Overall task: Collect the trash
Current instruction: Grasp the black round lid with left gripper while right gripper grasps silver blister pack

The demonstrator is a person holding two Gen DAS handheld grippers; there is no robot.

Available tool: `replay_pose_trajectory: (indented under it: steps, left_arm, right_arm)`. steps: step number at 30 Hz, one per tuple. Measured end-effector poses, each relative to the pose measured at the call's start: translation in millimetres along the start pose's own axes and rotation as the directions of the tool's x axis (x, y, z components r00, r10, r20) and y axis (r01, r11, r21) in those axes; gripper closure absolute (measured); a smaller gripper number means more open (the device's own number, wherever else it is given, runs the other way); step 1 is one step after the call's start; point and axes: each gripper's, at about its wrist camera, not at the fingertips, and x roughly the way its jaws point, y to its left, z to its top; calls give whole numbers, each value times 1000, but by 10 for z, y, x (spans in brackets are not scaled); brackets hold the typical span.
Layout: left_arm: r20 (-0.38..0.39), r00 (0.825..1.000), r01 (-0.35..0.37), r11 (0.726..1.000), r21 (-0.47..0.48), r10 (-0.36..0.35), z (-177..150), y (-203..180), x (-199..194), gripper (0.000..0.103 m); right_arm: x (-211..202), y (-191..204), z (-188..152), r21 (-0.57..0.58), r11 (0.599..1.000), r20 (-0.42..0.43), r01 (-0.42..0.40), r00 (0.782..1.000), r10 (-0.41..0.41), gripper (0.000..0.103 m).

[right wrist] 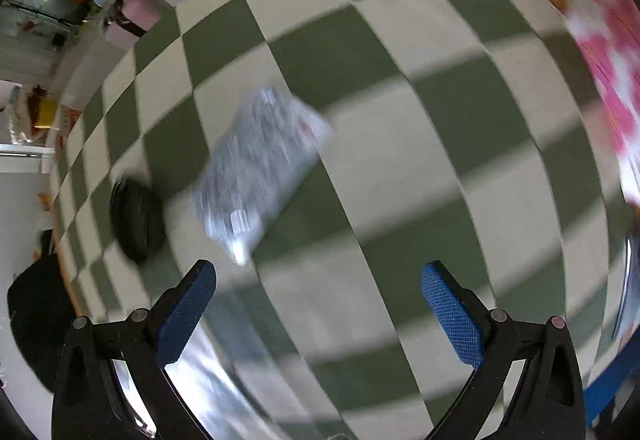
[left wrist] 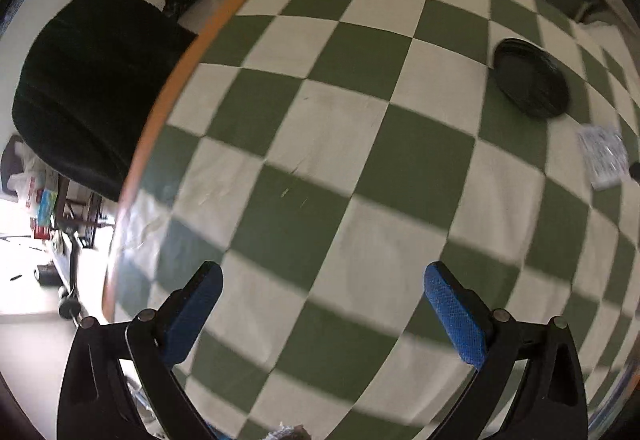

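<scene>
- Progress, my read: early. Nothing is picked up, and I see no bin or bag in either view to drop trash into.
- Left gripper point(left wrist: 322, 294): jaws spread wide, nothing between them, hovering over the checkered worktop point(left wrist: 360, 143).
- Right gripper point(right wrist: 318, 294): also spread wide and empty, over the same green-and-white cloth.
- Likely target: a wrapper point(right wrist: 260, 171), flat on the worktop, ahead of the right gripper and a bit left of its centre line, not touching it. In the left view the same wrapper point(left wrist: 604, 155) sits far off to the right edge.
- Look of it: grey-silver, crinkly, rectangular pouch with small print, a white label patch near the close end and a red mark near the far corner. Motion blur hides the text. I'd guess light, thin plastic or foil that will flex when pinched.
- A black plate point(right wrist: 138, 220) lies just beside the wrapper on its left; can't tell whether they touch. Left view shows the plate point(left wrist: 530, 77) is empty.
- Bottom edge of the left view has a bit of crumpled stuff, too cropped to identify.
- Left to do: close on the wrapper, lift, find the bin.
</scene>
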Motion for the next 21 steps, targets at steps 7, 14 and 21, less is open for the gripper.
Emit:
replay_pose_trajectory:
  steps: [7, 14, 21]
  left_arm:
    - [-41, 999, -23, 999, -29, 22, 359, -152, 172, 0]
    - [-8, 997, 82, 996, -23, -82, 592, -335, -42, 0]
    - [-16, 971, 238, 968, 72, -238, 864, -802, -172, 0]
  right_arm:
    - [396, 571, 427, -93, 988, 2, 126, 992, -126, 9]
    - [353, 878, 273, -474, 858, 94, 199, 980, -175, 40]
    - [254, 405, 482, -535, 825, 6, 179, 978, -208, 39]
